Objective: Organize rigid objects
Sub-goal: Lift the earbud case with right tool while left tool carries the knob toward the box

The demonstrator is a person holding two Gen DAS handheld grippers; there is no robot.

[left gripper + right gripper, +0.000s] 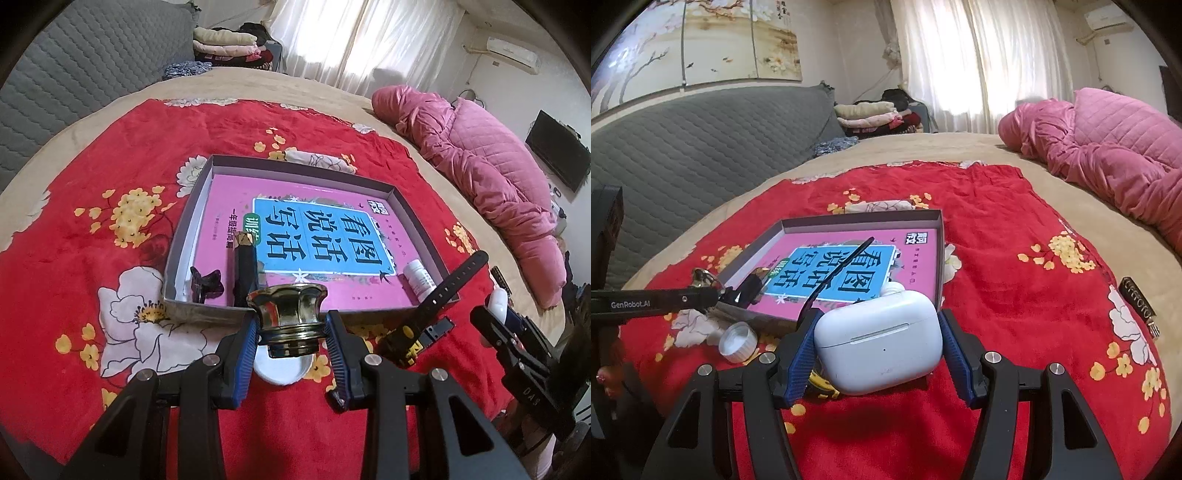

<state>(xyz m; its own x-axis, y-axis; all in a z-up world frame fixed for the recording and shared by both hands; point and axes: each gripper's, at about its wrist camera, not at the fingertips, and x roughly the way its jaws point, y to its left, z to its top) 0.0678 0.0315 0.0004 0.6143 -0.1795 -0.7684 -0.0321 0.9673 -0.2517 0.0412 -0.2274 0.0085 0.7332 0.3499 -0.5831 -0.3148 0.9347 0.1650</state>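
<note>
My left gripper is shut on a shiny brass knob, held just in front of the near wall of a shallow cardboard box. In the box lie a pink book, a black hair clip, a black tube and a small white bottle. My right gripper is shut on a white earbud case, near the box's right front corner. A black watch strap leans over that corner.
A white cap lies on the red flowered blanket under the knob. A yellow-black item sits by the strap's foot. A dark lettered bar lies at the blanket's right edge. A pink quilt is heaped at the far right.
</note>
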